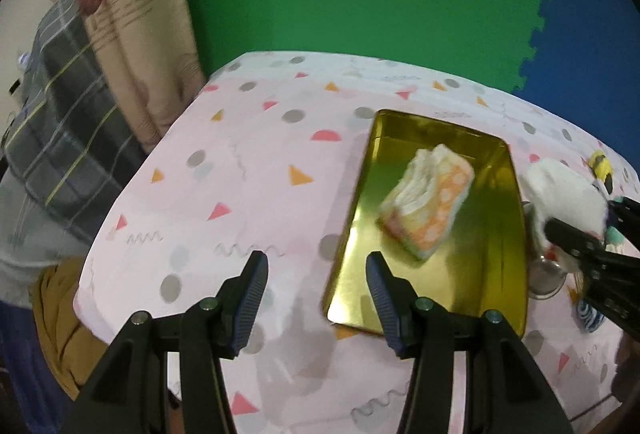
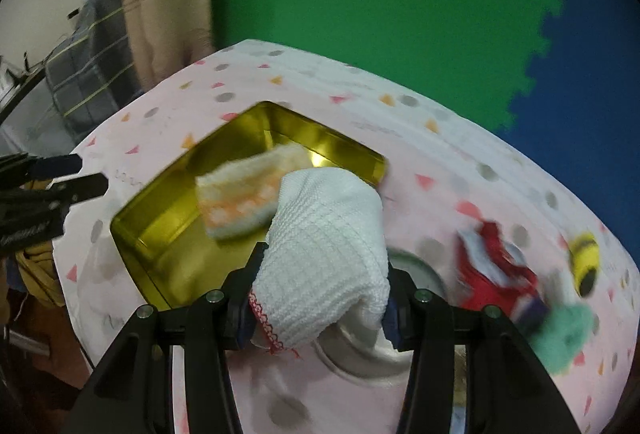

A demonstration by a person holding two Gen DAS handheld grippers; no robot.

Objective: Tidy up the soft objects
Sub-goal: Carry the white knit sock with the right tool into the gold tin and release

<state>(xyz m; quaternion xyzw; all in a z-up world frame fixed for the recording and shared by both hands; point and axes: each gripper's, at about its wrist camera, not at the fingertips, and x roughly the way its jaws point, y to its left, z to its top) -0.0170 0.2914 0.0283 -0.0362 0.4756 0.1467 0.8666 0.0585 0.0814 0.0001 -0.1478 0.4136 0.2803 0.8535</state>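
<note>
A folded orange-and-white cloth [image 1: 428, 202] [image 2: 240, 198] lies in the gold metal tray [image 1: 492, 254] [image 2: 160, 226] on the pink patterned tablecloth. My right gripper [image 2: 324, 274] is shut on a white waffle-weave cloth [image 2: 324, 234] and holds it in the air at the tray's near right corner. In the left wrist view that right gripper [image 1: 592, 222] and the white cloth [image 1: 560, 186] show just right of the tray. My left gripper [image 1: 318, 274] hangs open with nothing in it over the tray's near left edge; in the right wrist view the left gripper [image 2: 80, 176] shows at the far left.
Right of the tray stand a steel bowl [image 2: 360, 366] [image 1: 546, 278], a red cloth [image 2: 492, 262], a yellow bee toy [image 2: 584, 258] [image 1: 600, 166] and a green fluffy item [image 2: 560, 334]. Green and blue foam mats cover the floor behind. Plaid fabric lies off the table's left.
</note>
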